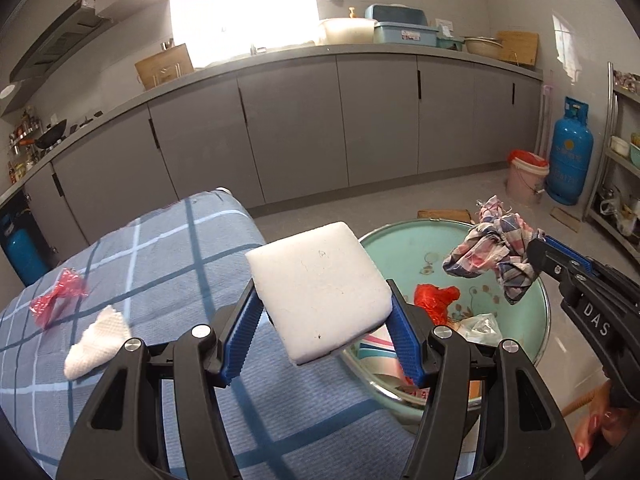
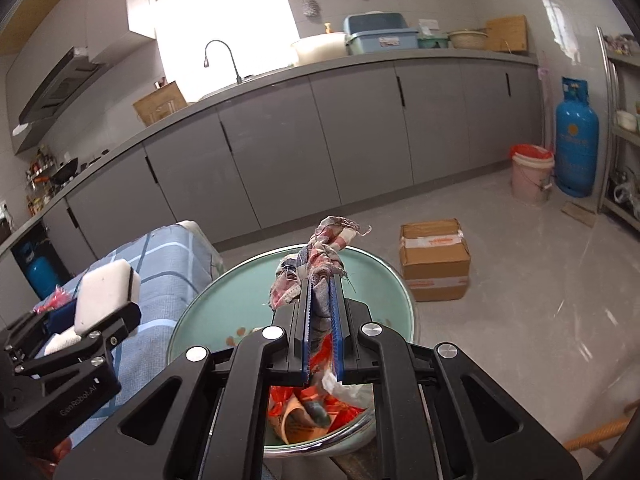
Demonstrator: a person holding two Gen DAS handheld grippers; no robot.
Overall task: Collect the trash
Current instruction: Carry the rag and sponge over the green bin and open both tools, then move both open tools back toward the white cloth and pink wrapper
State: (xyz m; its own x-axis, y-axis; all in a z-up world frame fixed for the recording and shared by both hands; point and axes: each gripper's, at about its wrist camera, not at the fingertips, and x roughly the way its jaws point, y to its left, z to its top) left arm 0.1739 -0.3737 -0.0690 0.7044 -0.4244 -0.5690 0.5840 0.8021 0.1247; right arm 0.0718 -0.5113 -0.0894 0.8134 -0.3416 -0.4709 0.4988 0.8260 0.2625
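white foam block (image 1: pixel 320 292), plaid rag (image 1: pixel 494 248), teal basin (image 1: pixel 400 244)

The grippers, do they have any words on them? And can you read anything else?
"DAS" on the right gripper.
"GenRobot.AI" on the left gripper.
Cardboard box: red tape print, too blurred.
Blue gas cylinder: markings too blurred.
Blue dish box: label too small.

Bright window (image 1: pixel 240 4) above grey cabinets (image 1: pixel 288 128), pale floor (image 2: pixel 520 280), blue gas cylinder (image 1: pixel 570 152).
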